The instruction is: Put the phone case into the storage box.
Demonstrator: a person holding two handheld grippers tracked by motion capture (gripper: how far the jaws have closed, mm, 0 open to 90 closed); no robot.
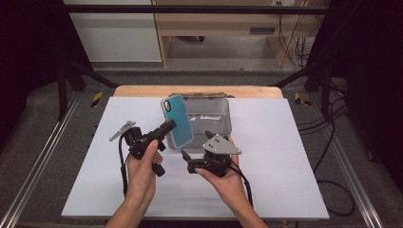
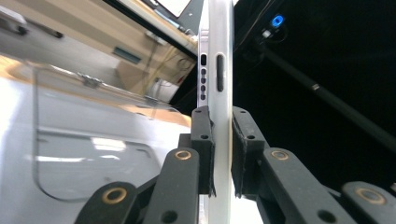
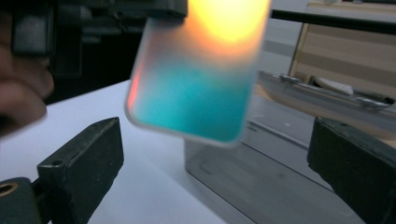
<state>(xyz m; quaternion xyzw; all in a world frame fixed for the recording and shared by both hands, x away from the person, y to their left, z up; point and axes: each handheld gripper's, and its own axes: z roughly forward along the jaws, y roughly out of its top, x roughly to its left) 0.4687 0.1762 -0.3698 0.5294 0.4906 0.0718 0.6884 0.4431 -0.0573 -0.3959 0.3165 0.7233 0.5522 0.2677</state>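
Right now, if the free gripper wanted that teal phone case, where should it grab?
Probably the teal phone case by its free lower end, the open right gripper coming from below: it is thin, and the left gripper clamps its flat faces higher up.

Looks like a lab or test rig setup: a white board [image 1: 266, 156] laid on a wooden table [image 1: 142, 90], black metal frame [image 1: 66, 80] around it, loose cables [image 1: 328, 137] on grey carpet, plywood furniture [image 1: 228, 21] behind.
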